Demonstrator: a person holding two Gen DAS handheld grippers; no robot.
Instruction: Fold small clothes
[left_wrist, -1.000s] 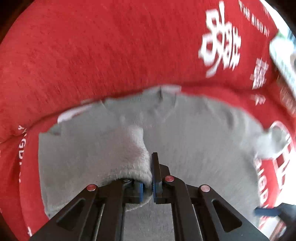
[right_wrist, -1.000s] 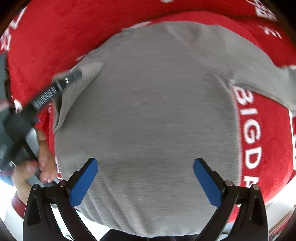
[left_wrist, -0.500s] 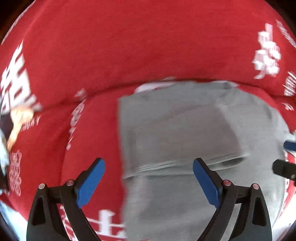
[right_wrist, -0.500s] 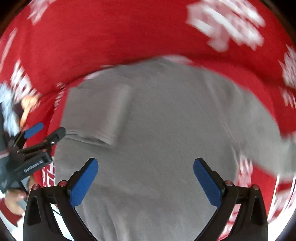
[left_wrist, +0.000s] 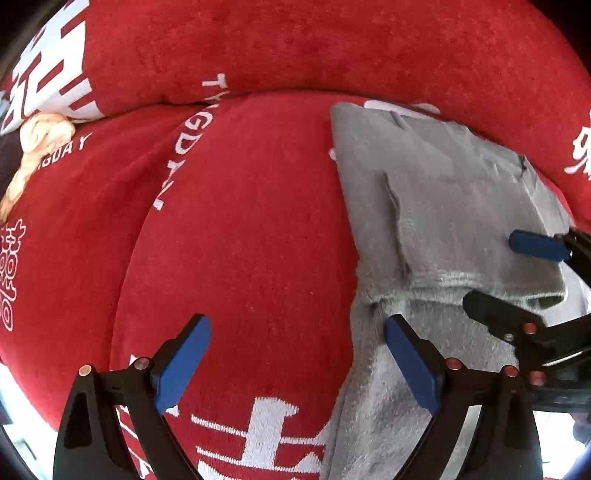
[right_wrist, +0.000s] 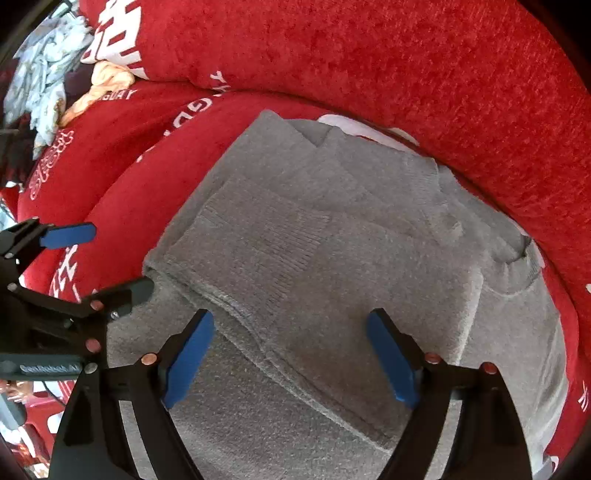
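A small grey knit sweater (right_wrist: 332, 258) lies flat on a red sofa seat (left_wrist: 240, 240), one sleeve folded across its body. In the left wrist view the sweater (left_wrist: 443, 206) lies at the right. My left gripper (left_wrist: 295, 365) is open and empty, low over the sweater's left edge and the red seat. It also shows in the right wrist view (right_wrist: 99, 258) at the left. My right gripper (right_wrist: 291, 362) is open and empty, just above the folded sleeve's cuff. It also shows at the right edge of the left wrist view (left_wrist: 517, 273).
A red backrest cushion (right_wrist: 369, 55) with white lettering rises behind the seat. A pile of light blue and peach clothes (right_wrist: 48, 74) lies at the far left of the sofa. The seat's front edge is near both grippers.
My left gripper let go of the grey sleeve, opened and drew left off the sweater. The sleeve now lies folded across the body. My right gripper stayed open and shifted over the sleeve.
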